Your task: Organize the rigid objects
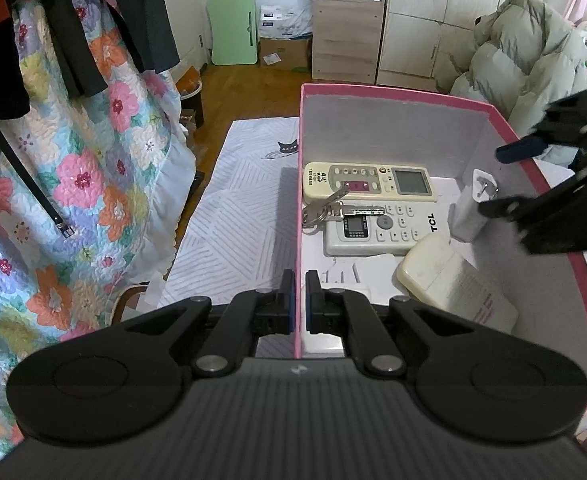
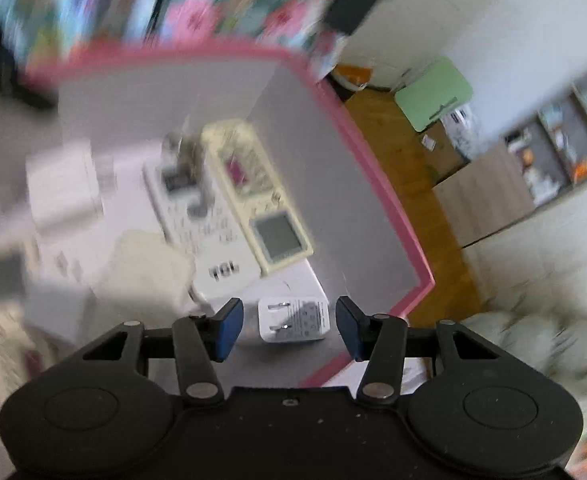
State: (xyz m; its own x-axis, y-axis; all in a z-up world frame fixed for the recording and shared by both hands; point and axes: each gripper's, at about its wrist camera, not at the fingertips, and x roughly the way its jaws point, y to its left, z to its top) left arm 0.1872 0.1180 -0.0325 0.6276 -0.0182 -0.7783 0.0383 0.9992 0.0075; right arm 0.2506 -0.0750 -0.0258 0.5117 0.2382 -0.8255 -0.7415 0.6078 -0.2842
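A pink-rimmed box (image 1: 393,94) holds a cream remote (image 1: 367,182), a white TCL remote (image 1: 389,230) with keys (image 1: 325,210) on it, a cream pad (image 1: 429,266) and a white plug adapter (image 1: 473,206). My left gripper (image 1: 300,300) is shut on the box's left wall. My right gripper (image 2: 289,326) is open over the box's right side, its fingers apart on either side of the white plug adapter (image 2: 293,320), not touching it. It also shows in the left wrist view (image 1: 513,178). The right wrist view is blurred.
The box sits on a white patterned bedcover (image 1: 237,216). A floral quilt (image 1: 73,184) and dark clothes hang at left. A puffy jacket (image 1: 533,60) lies beyond the box. A wooden cabinet (image 1: 345,40) and green board (image 1: 233,28) stand on the far floor.
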